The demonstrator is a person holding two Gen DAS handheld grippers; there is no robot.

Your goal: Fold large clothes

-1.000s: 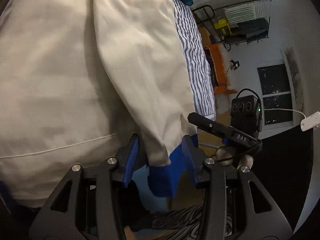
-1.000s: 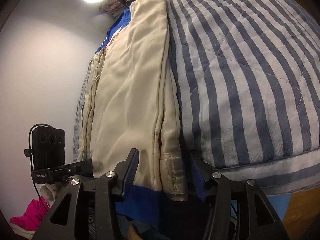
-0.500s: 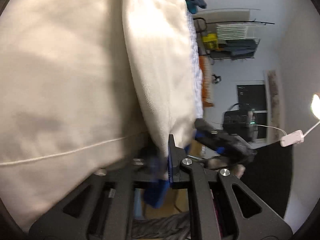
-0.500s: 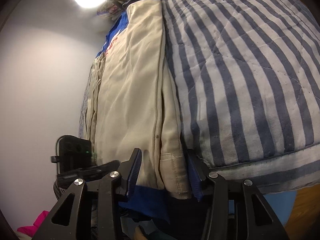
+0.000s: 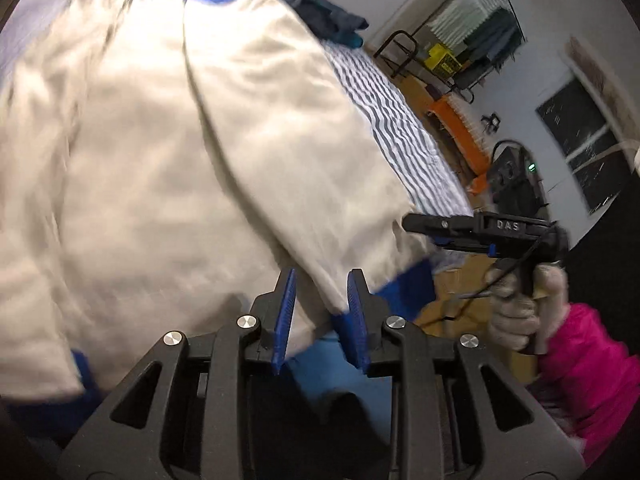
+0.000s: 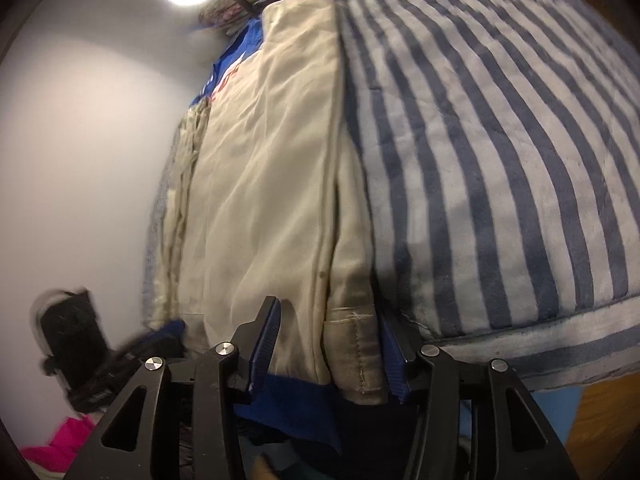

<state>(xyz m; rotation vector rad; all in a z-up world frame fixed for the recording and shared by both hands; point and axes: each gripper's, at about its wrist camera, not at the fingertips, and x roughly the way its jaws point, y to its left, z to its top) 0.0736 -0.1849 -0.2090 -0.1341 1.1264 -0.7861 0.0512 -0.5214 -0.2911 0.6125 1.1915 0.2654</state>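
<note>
Fingers (image 5: 285,312) of both grippers partly open, cream jacket (image 5: 168,168) hem between, neither visibly clamped.

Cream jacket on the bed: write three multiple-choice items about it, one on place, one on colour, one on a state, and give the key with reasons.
1. The cream jacket lies on:
A) a bare floor
B) a striped quilt
C) a wooden chair

2. The cuff at the end of its sleeve is:
A) red
B) blue
C) green

3. The jaws of the left gripper are:
A) apart around the sleeve's end
B) clamped shut with no gap
C) far from any cloth

Key:
1 B, the stripes run right beside the jacket and under its edge.
2 B, a blue band closes off the cream sleeve.
3 A, the jaws, which have just been opening, show a gap with the sleeve's end between the pads.
</note>
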